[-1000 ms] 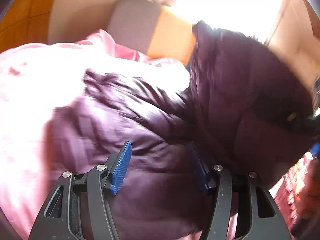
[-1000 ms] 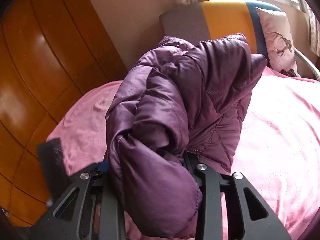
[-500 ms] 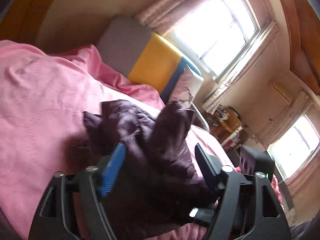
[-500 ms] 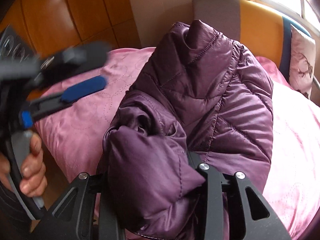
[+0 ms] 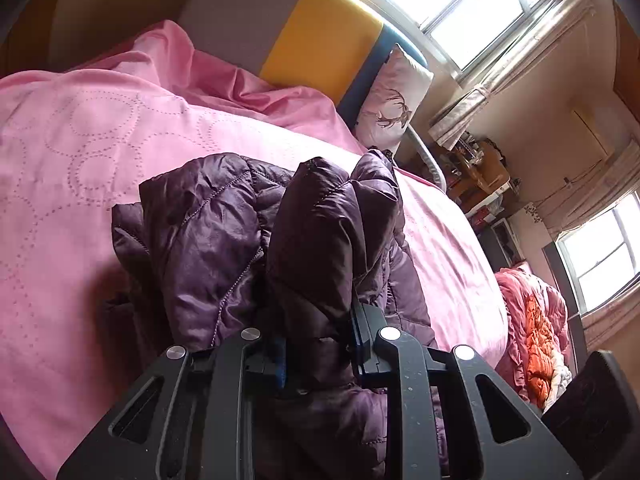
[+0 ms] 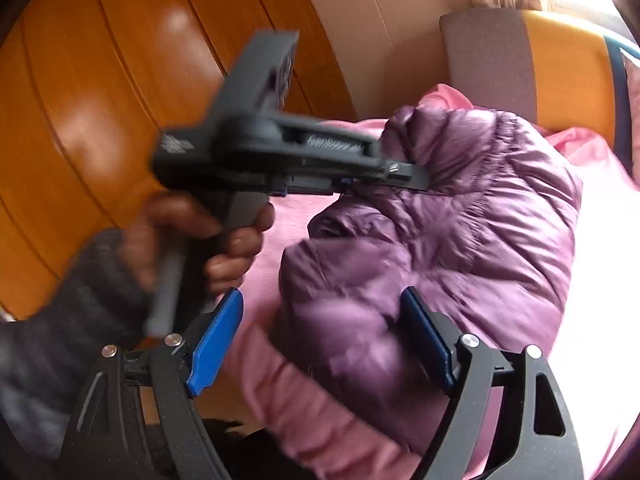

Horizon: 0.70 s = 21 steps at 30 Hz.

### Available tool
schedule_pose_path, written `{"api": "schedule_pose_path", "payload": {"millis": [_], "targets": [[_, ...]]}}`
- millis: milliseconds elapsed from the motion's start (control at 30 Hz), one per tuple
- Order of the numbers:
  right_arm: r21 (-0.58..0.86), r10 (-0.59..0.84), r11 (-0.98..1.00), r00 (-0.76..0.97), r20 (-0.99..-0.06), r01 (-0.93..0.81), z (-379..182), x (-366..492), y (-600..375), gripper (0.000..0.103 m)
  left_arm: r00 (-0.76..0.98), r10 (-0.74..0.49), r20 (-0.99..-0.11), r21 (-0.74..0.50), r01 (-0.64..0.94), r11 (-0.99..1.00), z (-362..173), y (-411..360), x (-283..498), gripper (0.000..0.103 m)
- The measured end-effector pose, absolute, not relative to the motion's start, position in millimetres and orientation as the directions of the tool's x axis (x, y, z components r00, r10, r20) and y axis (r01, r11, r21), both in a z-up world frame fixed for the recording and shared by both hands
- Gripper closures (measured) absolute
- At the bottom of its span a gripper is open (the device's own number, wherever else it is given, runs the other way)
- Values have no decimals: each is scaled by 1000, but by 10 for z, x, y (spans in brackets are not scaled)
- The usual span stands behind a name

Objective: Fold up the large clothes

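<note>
A purple quilted puffer jacket point(image 5: 224, 236) lies bunched on the pink bedspread point(image 5: 80, 152). My left gripper point(image 5: 318, 360) is shut on a thick fold of the jacket, which fills the space between its fingers. In the right wrist view the same jacket point(image 6: 460, 220) lies crumpled ahead, and the left gripper point(image 6: 360, 178), held in a hand, grips its far edge. My right gripper point(image 6: 320, 340) is open, with blue pads point(image 6: 216, 336) wide apart, empty, just short of the jacket's near edge.
A grey, yellow and blue headboard point(image 5: 320, 40) and a printed pillow point(image 5: 392, 100) are at the bed's far end. Wooden panelling point(image 6: 100, 100) stands left of the bed. A red-orange quilt point(image 5: 532, 328) lies beyond the bed, under the windows.
My right gripper has opened and let go of the jacket, which now lies on the bed. My left gripper has shut on a fold of the jacket.
</note>
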State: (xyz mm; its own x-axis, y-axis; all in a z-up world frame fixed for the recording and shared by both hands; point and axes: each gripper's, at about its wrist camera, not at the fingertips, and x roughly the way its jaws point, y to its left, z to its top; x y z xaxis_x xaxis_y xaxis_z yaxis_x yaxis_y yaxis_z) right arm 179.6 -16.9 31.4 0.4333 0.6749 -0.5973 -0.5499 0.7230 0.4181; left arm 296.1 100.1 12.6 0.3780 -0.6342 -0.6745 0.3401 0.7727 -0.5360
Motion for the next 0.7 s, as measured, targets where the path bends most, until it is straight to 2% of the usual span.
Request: {"api": "schedule_pose_path", "payload": {"millis": [67, 133, 233, 433, 567, 633, 700], "targets": [[440, 684, 721, 443, -580, -536, 334, 1750, -399, 25, 374, -635, -676, -540, 334, 772, 107, 1039, 2958, 83], [419, 650, 753, 470, -598, -508, 295, 1734, -571, 38, 373, -634, -677, -541, 332, 773, 101, 1065, 2947, 85], [394, 604, 789, 475, -640, -472, 169, 1803, -709, 46, 369, -635, -679, -545, 326, 772, 124, 1095, 2907, 86], [323, 575, 792, 458, -678, -518, 8, 1926, -478, 46, 373, -607, -701, -543, 273, 794, 124, 1273, 2876, 88], [265, 532, 799, 430, -730, -540, -242, 1969, -118, 46, 377, -539, -753, -520, 161, 839, -41, 1536, 2865, 87], [206, 492, 807, 437, -753, -554, -347, 1963, 50, 46, 381, -497, -780, -503, 91, 859, -174, 1654, 2854, 75], [123, 444, 808, 457, -771, -577, -456, 1927, 220, 46, 382, -459, -802, -488, 23, 872, -358, 1773, 2823, 69]]}}
